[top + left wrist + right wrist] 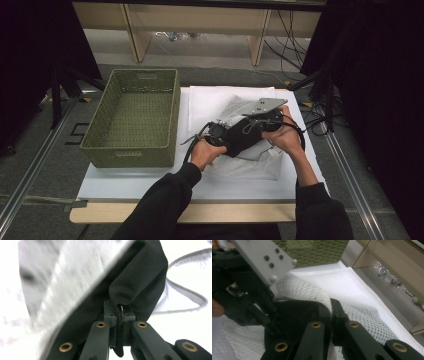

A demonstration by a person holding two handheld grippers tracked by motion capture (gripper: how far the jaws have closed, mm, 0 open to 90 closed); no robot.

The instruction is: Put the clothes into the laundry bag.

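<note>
A green woven basket [131, 117] sits on the white-covered table [150, 182] just left of the left gripper [216, 134]. Far beyond it, cables [295, 45] trail over the floor by wooden shelf legs [137, 37].

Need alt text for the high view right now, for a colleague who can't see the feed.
A person's two hands hold grippers over a black garment at the middle of the table, the left gripper and right gripper each at one end of it. The garment lies on a white mesh bag on a white sheet, with an empty green woven basket to the left.
</note>
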